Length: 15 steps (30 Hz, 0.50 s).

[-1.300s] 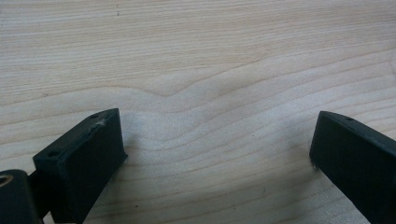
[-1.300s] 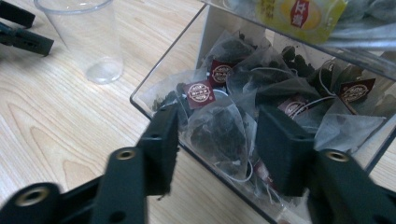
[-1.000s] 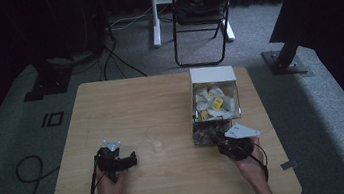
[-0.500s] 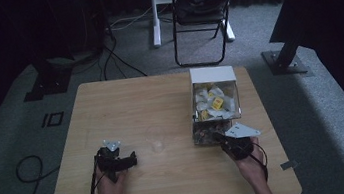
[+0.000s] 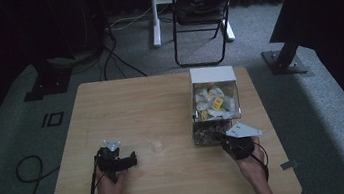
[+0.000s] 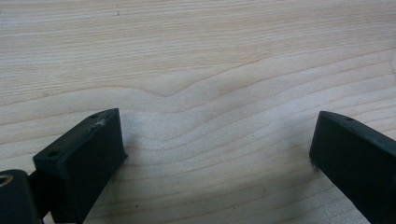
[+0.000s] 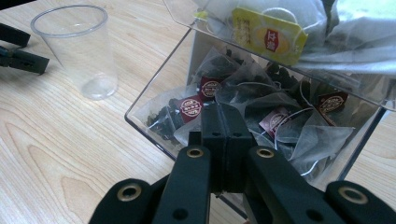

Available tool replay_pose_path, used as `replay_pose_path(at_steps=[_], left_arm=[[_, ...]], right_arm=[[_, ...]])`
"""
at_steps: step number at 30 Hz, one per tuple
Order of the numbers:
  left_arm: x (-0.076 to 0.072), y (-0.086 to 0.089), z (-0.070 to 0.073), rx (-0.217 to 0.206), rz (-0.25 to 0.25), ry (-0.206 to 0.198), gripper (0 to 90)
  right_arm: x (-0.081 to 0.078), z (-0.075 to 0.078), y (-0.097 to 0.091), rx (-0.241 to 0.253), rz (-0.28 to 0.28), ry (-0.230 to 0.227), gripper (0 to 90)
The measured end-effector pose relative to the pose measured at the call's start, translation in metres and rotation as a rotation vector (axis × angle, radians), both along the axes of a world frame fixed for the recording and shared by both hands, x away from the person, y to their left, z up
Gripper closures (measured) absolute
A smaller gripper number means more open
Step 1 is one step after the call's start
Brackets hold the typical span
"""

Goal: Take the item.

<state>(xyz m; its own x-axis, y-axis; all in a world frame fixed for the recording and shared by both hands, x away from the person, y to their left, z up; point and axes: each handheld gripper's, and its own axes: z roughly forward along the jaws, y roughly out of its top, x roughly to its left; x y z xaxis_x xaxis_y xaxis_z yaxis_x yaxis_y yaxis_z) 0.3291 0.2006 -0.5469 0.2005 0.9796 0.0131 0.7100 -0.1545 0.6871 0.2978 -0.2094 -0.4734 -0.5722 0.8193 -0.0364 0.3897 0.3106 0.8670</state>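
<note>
Our right tongs (image 7: pixel 223 135) sit pressed together at the clear box's (image 7: pixel 154 100) lower tray, tea bags (image 7: pixel 194 108) just ahead; whether they pinch one we cannot tell. Left tongs (image 6: pixel 215 154) gape, farther off.

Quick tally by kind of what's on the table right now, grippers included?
Grippers: 2, left gripper and right gripper.
Clear plastic cup: 1.
Clear tea bag box: 1; the tea bags inside are too piled up to count.
Total: 4.
</note>
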Motion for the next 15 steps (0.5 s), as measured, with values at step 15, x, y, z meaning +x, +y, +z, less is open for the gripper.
replay_pose_path(at_steps=[15], left_arm=[[0.0000, 0.0000, 0.0000, 0.000, 0.000, 0.000, 3.6]], right_arm=[[-0.0024, 0.0073, 0.0002, -0.004, -0.002, -0.027, 90.0]])
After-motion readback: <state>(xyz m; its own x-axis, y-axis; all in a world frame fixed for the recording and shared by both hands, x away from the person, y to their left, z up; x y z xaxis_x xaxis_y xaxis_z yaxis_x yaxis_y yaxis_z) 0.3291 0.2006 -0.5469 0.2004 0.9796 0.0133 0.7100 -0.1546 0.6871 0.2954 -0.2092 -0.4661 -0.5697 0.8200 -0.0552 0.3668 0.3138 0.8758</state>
